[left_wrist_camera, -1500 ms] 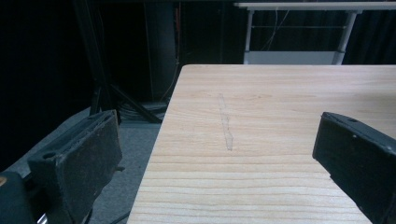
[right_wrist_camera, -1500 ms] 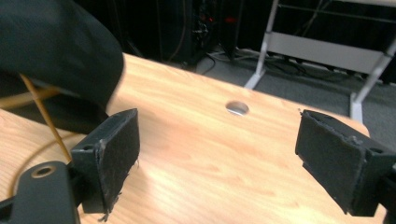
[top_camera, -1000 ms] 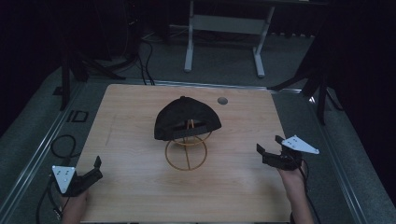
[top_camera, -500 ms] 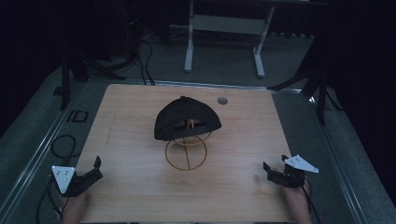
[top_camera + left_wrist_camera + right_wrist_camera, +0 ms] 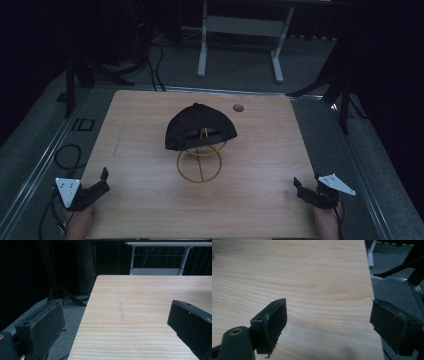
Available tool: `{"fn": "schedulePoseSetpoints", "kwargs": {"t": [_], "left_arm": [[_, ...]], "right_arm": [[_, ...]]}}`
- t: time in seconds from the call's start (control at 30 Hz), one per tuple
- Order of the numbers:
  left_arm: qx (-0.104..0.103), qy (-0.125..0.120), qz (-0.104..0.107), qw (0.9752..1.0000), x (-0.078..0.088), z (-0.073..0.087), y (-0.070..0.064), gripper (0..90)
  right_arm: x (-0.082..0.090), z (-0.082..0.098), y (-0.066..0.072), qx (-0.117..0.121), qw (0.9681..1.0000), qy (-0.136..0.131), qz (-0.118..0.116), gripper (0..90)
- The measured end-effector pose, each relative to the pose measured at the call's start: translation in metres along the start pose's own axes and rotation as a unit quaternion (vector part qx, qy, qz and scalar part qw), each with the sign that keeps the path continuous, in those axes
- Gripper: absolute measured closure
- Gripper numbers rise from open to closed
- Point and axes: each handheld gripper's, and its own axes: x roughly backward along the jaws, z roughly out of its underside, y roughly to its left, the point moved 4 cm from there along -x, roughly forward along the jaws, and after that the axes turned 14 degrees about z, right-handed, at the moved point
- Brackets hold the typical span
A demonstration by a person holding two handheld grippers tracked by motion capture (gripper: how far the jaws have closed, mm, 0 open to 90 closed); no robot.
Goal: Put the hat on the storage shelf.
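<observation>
Right gripper (image 5: 306,190) pulled back to near right table (image 5: 150,110) edge, jaws open, empty. Left gripper (image 5: 97,186) open too. Cap (image 5: 200,131) apparently sits on wire stand (image 5: 199,165).

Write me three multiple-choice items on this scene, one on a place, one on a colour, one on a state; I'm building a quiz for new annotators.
1. Where is the black cap?
A. on top of the wire stand
B. flat on the table's near edge
C. between the left gripper's fingers

2. What colour is the wire stand?
A. blue
B. golden yellow
C. white

3. How do the fingers of the right gripper stand?
A. shut on the cap
B. shut on nothing
C. spread apart, holding nothing

Answers: 1 A, the cap sits on the stand at mid table. 2 B, its rings show golden yellow in the high view. 3 C, bare wood shows between its fingers.
</observation>
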Motion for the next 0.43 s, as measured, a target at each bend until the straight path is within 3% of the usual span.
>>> {"fn": "schedulePoseSetpoints", "kwargs": {"t": [0.43], "left_arm": [[0.006, -0.002, 0.000, 1.0000, 0.0005, 0.0000, 0.0011, 1.8]], "right_arm": [[-0.0015, 0.0017, -0.0029, -0.006, 1.0000, 0.000, 0.006, 14.1]]}}
